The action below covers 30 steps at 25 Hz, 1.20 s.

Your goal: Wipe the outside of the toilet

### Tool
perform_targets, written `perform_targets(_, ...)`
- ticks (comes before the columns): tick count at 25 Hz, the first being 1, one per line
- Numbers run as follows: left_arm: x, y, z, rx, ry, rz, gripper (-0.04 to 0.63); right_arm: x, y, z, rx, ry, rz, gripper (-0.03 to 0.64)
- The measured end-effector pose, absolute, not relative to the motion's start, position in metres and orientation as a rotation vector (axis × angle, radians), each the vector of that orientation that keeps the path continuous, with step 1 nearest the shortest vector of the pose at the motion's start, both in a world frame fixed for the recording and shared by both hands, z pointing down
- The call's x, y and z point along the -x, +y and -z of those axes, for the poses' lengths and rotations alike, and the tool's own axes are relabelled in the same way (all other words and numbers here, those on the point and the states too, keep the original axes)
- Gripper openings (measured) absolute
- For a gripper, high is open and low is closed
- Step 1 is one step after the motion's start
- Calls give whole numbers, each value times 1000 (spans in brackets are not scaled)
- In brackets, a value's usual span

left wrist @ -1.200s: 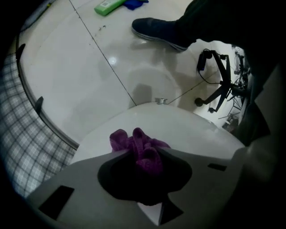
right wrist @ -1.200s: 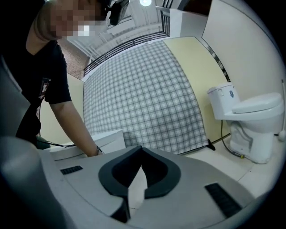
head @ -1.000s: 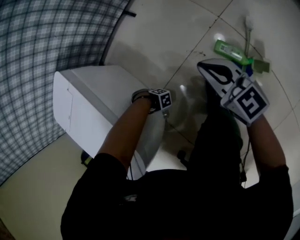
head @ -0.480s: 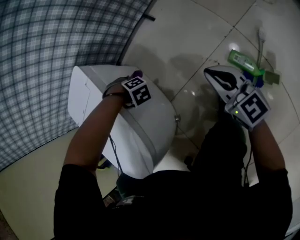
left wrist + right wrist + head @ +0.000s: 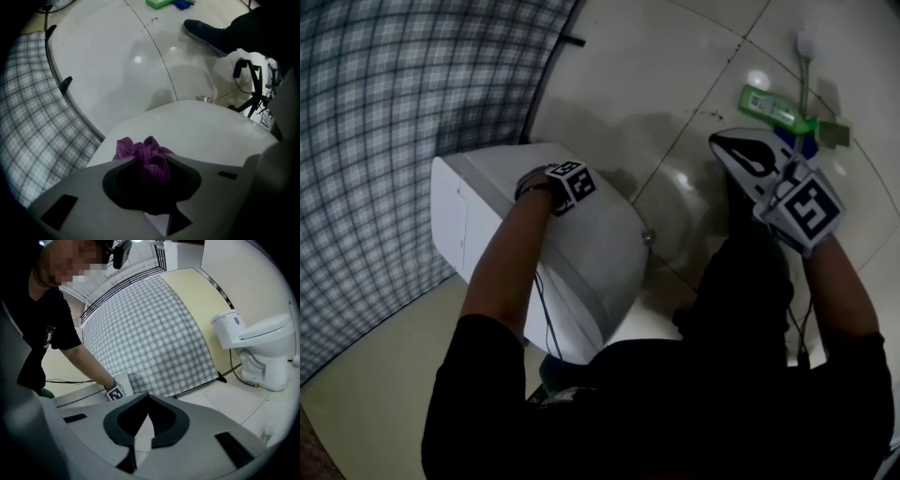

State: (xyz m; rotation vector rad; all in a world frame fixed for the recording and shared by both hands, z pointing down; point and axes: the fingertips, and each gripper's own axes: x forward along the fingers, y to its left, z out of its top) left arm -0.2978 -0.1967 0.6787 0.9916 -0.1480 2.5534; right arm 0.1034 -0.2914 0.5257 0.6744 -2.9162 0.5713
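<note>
- A checked partition (image 5: 394, 112) filled the far left, curving round beside the toilet.
- The toilet (image 5: 595, 258) stood just beside that partition on the pale tiled floor (image 5: 656, 66), in front of my legs.
- My left claw (image 5: 565, 184) was down on the toilet's upper white surface, near the end closest to the partition.
- That claw was clenched on a purple cloth (image 5: 147, 159), bunched up between the jaws and sticking out past their tips against the white shell.
- My right claw (image 5: 148, 397) hung well apart from the toilet, out over the floor on my right. Its jaws were pressed together at the tips with nothing between them.
- A green object (image 5: 769, 108) lay on the tiles beyond the right claw.
- In the right gripper view, a second toilet (image 5: 255, 348) stood against the cream wall at the far right.
</note>
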Motion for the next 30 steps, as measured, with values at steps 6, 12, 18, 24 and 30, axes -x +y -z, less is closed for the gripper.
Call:
perform_targets(6, 293, -182, -760, -968, -222, -2500, 78, -126, -271, -560, -651, -2836, -545, -11)
perform_targets(12, 282, -206, -722, -1107, -291, -2437, 81, -108, -299, -563, -679, -2839, -561, -11)
perform_targets(18, 313, -264, -636, -1233, -582, -2441, 81, -20, -381, -574, -792, -2884, -520, -11)
perform_targets(24, 358, -305, -585, -1241, -764, -2527, 81, 76, -431, -589, -820, -2831, -489, -11)
perform_targets(30, 399, -310, -609, -974, -600, -2507, 80, 102, -399, -615, -690, -2789, -560, -11)
